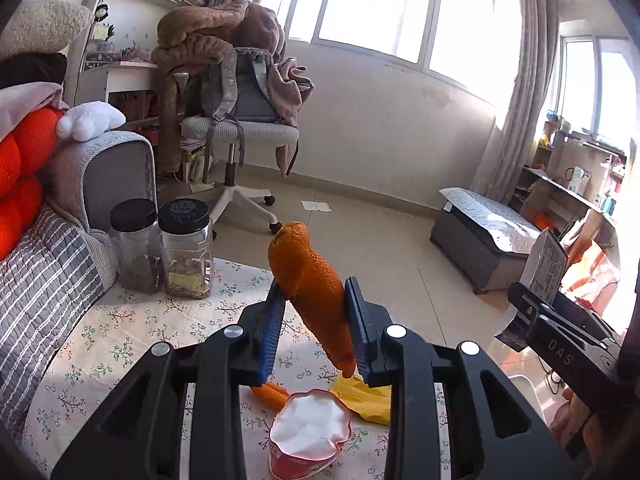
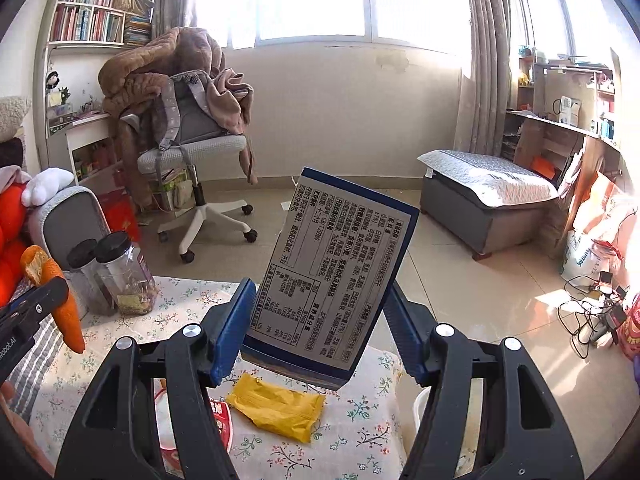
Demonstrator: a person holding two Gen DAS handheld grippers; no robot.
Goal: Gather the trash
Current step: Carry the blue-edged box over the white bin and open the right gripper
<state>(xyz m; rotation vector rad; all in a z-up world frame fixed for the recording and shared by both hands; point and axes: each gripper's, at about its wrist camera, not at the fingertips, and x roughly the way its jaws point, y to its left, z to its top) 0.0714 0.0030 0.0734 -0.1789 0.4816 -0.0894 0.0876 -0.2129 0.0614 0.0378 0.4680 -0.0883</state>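
Left gripper (image 1: 316, 312) fingers clamp an orange peel (image 1: 310, 280), lifted above the table (image 1: 132, 336). Right gripper (image 2: 320, 320) fingers hold a blue snack box (image 2: 332, 276), also lifted. Still on the table: red cup (image 1: 304, 436) with torn foil lid, yellow wrapper (image 2: 276, 406), small peel piece (image 1: 272, 394). Two black-lidded jars (image 1: 164, 248) each hold some dry contents. No bin clearly visible; roughly halfway.
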